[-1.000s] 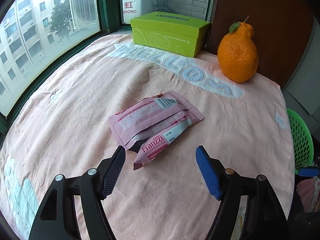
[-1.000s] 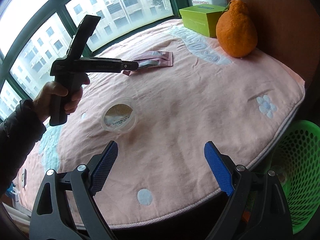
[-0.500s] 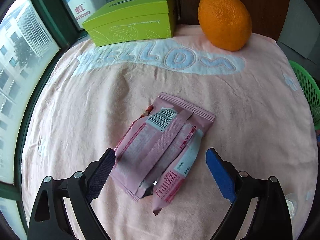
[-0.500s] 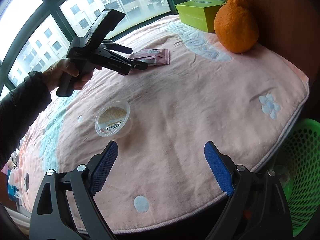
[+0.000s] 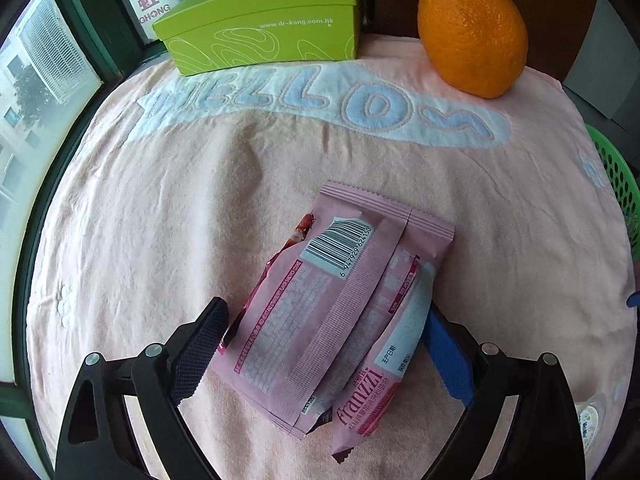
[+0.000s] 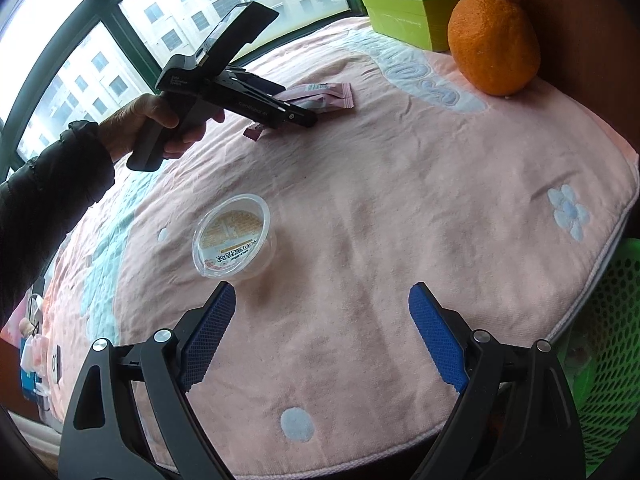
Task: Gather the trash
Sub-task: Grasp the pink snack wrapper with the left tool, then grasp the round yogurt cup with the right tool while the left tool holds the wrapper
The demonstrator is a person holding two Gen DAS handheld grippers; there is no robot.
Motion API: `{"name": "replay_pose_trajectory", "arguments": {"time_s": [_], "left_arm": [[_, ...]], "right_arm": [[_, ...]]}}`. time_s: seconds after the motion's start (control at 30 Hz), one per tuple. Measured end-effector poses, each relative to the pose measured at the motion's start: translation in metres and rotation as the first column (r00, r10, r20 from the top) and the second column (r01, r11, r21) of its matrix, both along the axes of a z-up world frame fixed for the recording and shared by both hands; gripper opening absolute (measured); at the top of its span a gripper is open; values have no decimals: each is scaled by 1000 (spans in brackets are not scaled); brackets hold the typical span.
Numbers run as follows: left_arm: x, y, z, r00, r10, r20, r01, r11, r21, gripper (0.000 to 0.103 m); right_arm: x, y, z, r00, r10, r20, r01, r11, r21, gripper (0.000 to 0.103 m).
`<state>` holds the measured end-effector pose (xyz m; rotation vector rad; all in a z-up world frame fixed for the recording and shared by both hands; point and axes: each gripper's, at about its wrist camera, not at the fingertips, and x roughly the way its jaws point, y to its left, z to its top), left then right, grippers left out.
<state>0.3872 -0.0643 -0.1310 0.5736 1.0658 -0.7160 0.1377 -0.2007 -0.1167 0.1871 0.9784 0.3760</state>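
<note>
We work over a round table draped in a pink towel (image 5: 168,208), and beside it, below the rim on our right, sits the green basket (image 6: 608,320) where the trash should presumably end up. Far across stand a lime-green box (image 5: 264,20) and a big orange citrus fruit (image 5: 472,28), neither of them trash, both well apart from our tools.

Our left gripper (image 5: 324,344) hangs low over the two pink wrappers (image 5: 320,300), jaws spread wide, one finger on either side of the pile and nothing pinched yet. The larger wrapper lies barcode-up, overlapping the narrower Franzzi wrapper (image 5: 376,392) on its right edge. Here lies the main risk, as we judge it: the packets are flat, slick and stacked loosely, so closing on them may buckle the big one while the small one slides free, or we may bunch towel between the pads and drag the cloth along. Whether the pads touch the cloth we cannot tell.

Our right gripper (image 6: 320,332) waits with jaws parted and empty, just short of the clear plastic cup (image 6: 234,236), which lies on the towel near its left finger. The cup looks light; a careless nudge could skate it toward the table edge.
</note>
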Motion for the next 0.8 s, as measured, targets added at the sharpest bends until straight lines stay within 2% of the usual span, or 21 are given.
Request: {"name": "replay_pose_trajectory", "arguments": {"time_s": [0.1,0.17,0.27,0.33,0.5,0.8], "left_arm": [[-3,-4,-2,1000,-26,6,25,999,21,91],[-5,-4,-2,1000,-24,9,24,1000,8,88],[-10,1,1,1000,-1,16,2,1000,-19,77],[-17,5,3,999,21,37,-20,999,-36,62],[-42,18,14,994,75,81,-67,993,-96,50],[-72,60,41,973,218,73,-198,957,-214,46]], "right_arm": [[1,5,1,1000,12,4,-12,1000,2,88],[1,8,2,1000,19,11,-19,1000,-4,88],[4,11,4,1000,25,17,-25,1000,-5,88],[7,15,3,999,29,17,-29,1000,2,88],[14,35,2,997,66,30,-65,998,-9,88],[23,80,2,985,165,55,-160,984,-83,88]]}}
